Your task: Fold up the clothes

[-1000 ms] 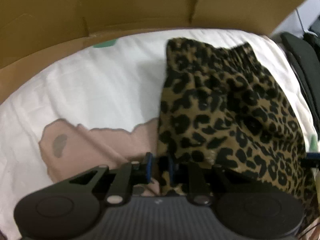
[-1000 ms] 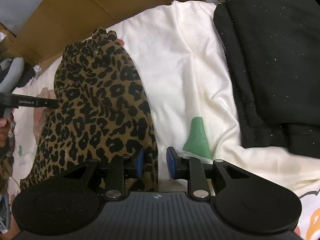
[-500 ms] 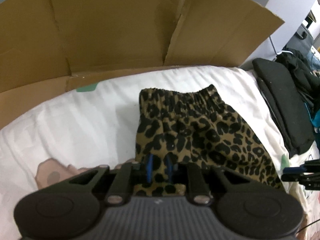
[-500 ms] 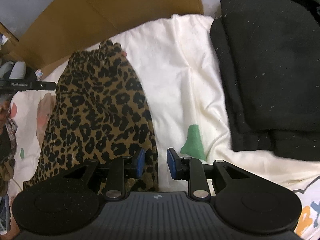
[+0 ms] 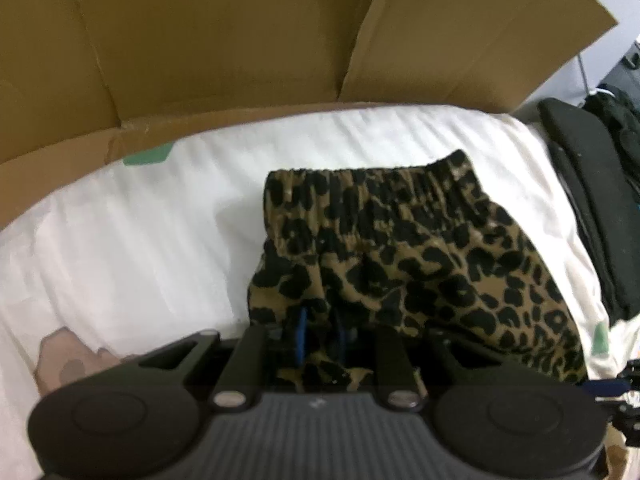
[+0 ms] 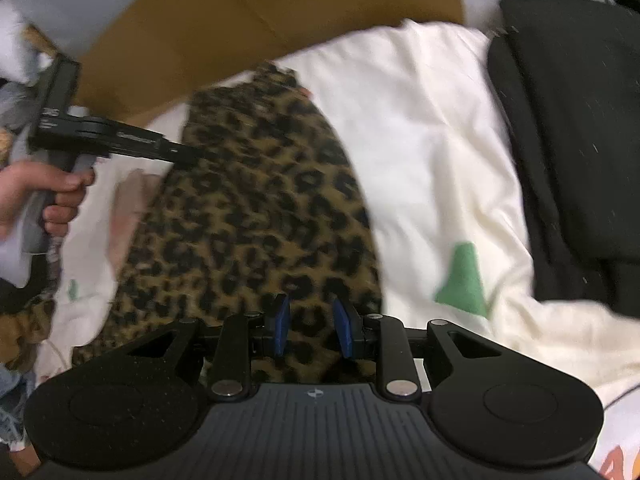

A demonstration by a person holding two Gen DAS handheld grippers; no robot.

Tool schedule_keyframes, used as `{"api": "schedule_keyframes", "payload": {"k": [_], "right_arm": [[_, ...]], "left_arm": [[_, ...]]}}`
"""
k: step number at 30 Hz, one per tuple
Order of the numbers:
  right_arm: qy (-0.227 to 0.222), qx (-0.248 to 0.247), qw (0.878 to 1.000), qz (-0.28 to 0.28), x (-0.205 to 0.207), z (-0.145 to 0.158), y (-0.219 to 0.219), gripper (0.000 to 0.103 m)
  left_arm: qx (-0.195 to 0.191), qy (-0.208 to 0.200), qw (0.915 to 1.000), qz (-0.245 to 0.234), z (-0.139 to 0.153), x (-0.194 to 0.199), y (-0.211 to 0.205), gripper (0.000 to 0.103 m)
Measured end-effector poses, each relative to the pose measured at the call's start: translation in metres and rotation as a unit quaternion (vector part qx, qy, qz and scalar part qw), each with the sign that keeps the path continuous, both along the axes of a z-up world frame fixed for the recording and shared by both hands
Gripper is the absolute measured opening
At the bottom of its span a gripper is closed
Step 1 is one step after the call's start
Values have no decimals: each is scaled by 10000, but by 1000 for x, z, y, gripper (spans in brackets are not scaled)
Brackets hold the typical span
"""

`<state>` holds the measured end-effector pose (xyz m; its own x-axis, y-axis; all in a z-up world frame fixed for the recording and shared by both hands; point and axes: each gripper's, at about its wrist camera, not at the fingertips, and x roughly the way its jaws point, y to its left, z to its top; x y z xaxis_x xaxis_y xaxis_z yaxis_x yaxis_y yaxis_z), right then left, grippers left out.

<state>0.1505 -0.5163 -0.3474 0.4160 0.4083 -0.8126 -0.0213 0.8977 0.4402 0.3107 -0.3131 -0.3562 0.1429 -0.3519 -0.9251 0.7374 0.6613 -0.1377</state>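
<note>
A leopard-print garment (image 5: 420, 260) lies on the white sheet (image 5: 140, 240), its elastic waistband toward the cardboard. My left gripper (image 5: 320, 336) has the garment's near left edge between its blue pads; the pads still press on the cloth while the jaws are opening. From the right wrist view, the left gripper (image 6: 176, 152) reaches into the garment's (image 6: 260, 208) left side, held by a hand (image 6: 52, 196). My right gripper (image 6: 312, 328) hovers over the near right part of the garment. Its jaws stand apart, with cloth showing between them but not pinched.
A brown cardboard box wall (image 5: 240, 40) stands behind the sheet. A stack of folded black clothes (image 6: 580, 140) lies to the right of the garment. A green patch (image 6: 464, 280) is printed on the sheet between them. More cloth lies at the far left (image 6: 24, 328).
In the left wrist view the garment now shows shorter, with its waistband square to me and more cardboard above. In the right wrist view the leopard cloth has come between the right jaws.
</note>
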Motion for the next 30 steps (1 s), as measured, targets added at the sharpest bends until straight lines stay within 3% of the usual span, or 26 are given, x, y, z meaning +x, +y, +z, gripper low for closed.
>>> {"api": "schedule_keyframes", "payload": {"k": [4,8,12,16,19,23,30], "right_arm": [[98,-111,9999,-66,-6,-7,-8,24],[149,-155,9997,-85,-12,-6,-15,24],[203,-92,9996,-167,-19,-2,-17,24],[165,62,9997,-155,-26,5,-16,26],[133,36,9999,-9,-29,12,-12,28],[126,25,9999,10,-31,20,-15,38],[107,58,9996,-270,-40,27,-24,42]], "left_arm": [[19,8,9999,119,-5,2,-2,19],[36,41,9998,191,-1,3,-2,20],[-96,55,9998,192,15,2,12,39],[-204,76,9996,182,34,0,35,44],[-235,118,9995,157,48,-2,57,55],[-312,181,9992,176,64,-9,88,79],[-398,488,9958,671,70,-17,155,93]]}}
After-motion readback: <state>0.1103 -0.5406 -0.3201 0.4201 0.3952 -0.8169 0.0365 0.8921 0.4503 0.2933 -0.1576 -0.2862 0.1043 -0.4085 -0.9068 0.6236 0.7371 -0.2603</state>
